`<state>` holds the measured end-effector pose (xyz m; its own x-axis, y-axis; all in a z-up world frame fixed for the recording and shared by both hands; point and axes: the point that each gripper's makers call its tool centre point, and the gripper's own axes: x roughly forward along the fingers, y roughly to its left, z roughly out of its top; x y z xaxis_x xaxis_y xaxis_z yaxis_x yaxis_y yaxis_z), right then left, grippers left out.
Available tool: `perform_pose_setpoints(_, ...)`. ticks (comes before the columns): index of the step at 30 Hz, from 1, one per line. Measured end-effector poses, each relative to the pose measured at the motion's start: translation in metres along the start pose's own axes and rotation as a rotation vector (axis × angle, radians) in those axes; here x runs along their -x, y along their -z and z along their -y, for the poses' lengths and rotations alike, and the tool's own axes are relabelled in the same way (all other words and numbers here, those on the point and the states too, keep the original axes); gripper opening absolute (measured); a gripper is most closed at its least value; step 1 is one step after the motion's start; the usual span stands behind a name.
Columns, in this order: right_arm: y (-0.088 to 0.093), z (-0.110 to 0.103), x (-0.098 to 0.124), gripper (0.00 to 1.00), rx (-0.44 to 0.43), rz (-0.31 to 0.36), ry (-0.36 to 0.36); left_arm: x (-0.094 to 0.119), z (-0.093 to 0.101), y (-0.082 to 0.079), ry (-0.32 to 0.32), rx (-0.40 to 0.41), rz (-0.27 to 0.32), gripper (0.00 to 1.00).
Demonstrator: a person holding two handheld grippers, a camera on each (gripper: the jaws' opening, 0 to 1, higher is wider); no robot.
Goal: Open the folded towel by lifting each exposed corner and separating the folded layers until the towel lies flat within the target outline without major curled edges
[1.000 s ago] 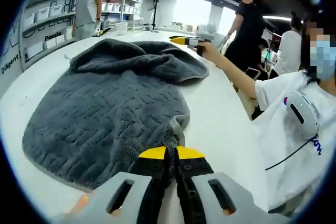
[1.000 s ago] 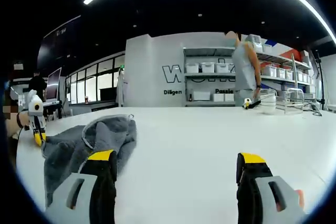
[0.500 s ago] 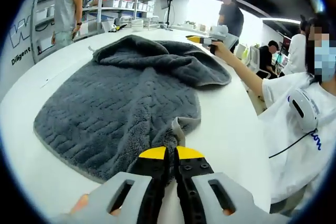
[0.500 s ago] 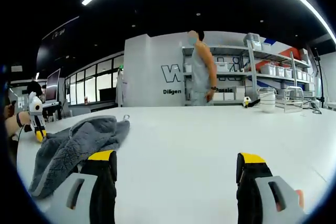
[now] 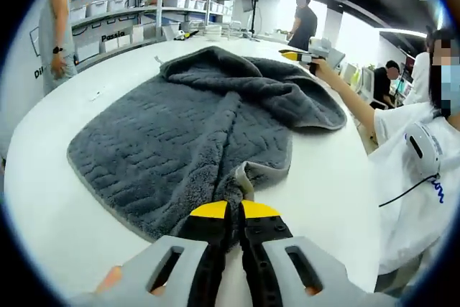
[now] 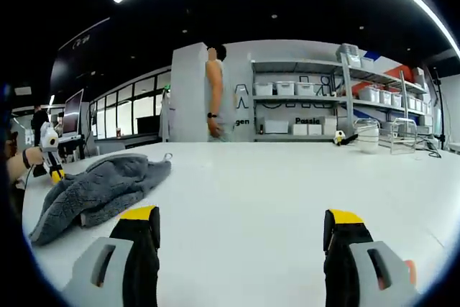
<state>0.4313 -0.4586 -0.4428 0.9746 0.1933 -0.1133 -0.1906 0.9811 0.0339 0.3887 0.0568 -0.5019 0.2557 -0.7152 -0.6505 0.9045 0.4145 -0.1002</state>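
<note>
White table [image 5: 43, 177] bears towel [image 5: 194, 127] stretching away from left gripper [image 5: 234, 215].

Towel [image 5: 190, 134] is dark grey with a raised wavy/brick-like embossed texture and a slightly lighter grey hem; the table [image 5: 43, 199] under it is plain white. Left gripper [image 5: 235, 210] has yellow tips over black jaws on a light grey body with an orange spot low on its left side (right gripper [image 6: 241, 224] has the same yellow/black/grey scheme, also orange at its lower right). Person's shirt [image 5: 402, 177] is white with a small blue mark, wall shelving [image 6: 345, 98] is white-grey with white bins.
</note>
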Motion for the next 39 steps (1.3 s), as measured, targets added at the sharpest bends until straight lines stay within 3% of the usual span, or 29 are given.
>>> perform_pose_setpoints(12, 0.003, 0.001, -0.001, 0.97, 0.004, -0.015, 0.001, 0.006, -0.007, -0.001, -0.020, -0.011, 0.044, 0.05)
perform_pose_setpoints(17, 0.004, 0.003, -0.002, 0.97, 0.004, -0.017, 0.004, 0.014, -0.003, -0.009, -0.036, -0.017, 0.100, 0.08)
perform_pose_setpoints(19, 0.004, 0.002, -0.002, 0.97, 0.004, -0.018, 0.004, 0.021, -0.002, -0.016, -0.046, -0.021, 0.147, 0.11)
perform_pose_setpoints(21, 0.004, 0.002, -0.002, 0.97, 0.004, -0.019, 0.003, 0.036, -0.001, -0.027, -0.065, -0.019, 0.240, 0.13)
perform_pose_setpoints(24, 0.004, 0.002, -0.001, 0.97, 0.006, -0.018, 0.006, 0.050, 0.000, -0.032, -0.094, -0.039, 0.339, 0.18)
perform_pose_setpoints(28, 0.005, 0.002, -0.001, 0.97, 0.006, -0.019, 0.007, 0.067, -0.002, -0.036, -0.142, 0.002, 0.498, 0.24)
perform_pose_setpoints(30, 0.005, 0.002, -0.002, 0.97, 0.008, -0.022, 0.008, 0.071, -0.004, -0.036, -0.181, 0.016, 0.542, 0.28)
perform_pose_setpoints(33, 0.006, 0.003, -0.002, 0.97, 0.009, -0.025, 0.010, 0.068, -0.003, -0.032, -0.231, 0.025, 0.553, 0.41)
perform_pose_setpoints(36, 0.007, 0.003, -0.002, 0.97, 0.010, -0.028, 0.011, 0.062, 0.000, -0.032, -0.311, 0.031, 0.551, 0.66)
perform_pose_setpoints(39, 0.007, 0.003, -0.002, 0.97, 0.011, -0.030, 0.011, 0.058, 0.004, -0.032, -0.389, 0.054, 0.557, 0.81)
